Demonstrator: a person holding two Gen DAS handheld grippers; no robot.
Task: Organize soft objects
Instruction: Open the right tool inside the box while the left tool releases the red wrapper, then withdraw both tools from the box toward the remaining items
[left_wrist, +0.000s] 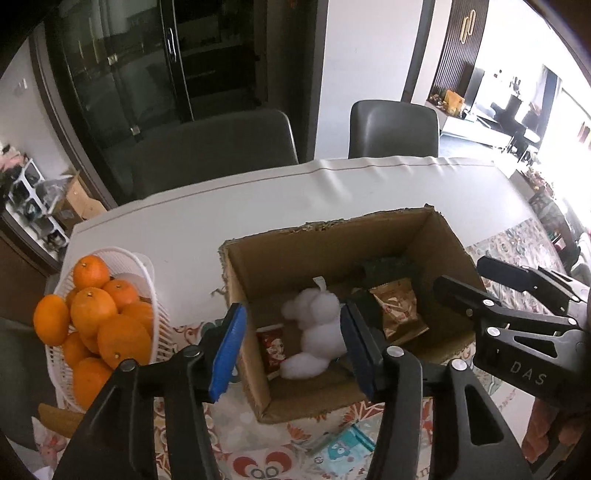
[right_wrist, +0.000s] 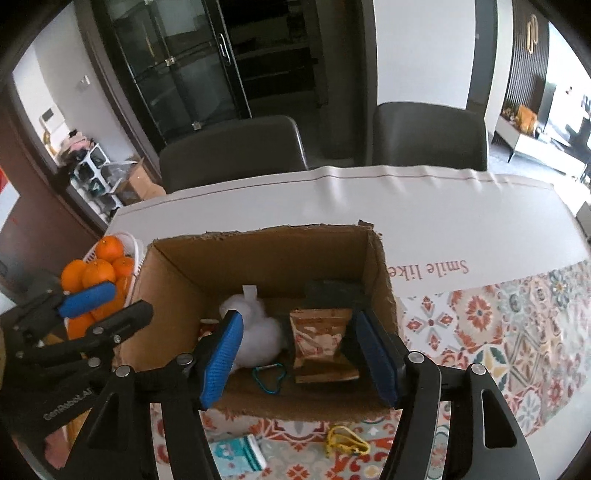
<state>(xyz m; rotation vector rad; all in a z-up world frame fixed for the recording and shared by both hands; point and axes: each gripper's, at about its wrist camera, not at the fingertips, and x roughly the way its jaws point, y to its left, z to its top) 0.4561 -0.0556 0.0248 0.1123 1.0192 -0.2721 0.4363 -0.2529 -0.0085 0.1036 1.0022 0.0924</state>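
White plush toy (left_wrist: 316, 332) in cardboard box (left_wrist: 436, 236): light, squashy; pinch across body. Left gripper (left_wrist: 291, 350), right gripper (right_wrist: 301, 354): both spread, pinching nothing.

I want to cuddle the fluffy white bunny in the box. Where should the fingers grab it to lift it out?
Best guess: grab the white plush toy around its round middle, coming straight down from above. The cardboard box walls block every side approach, and the soft body should squash easily between the fingers. The brown snack bag lies close beside it, so keep clear of that.
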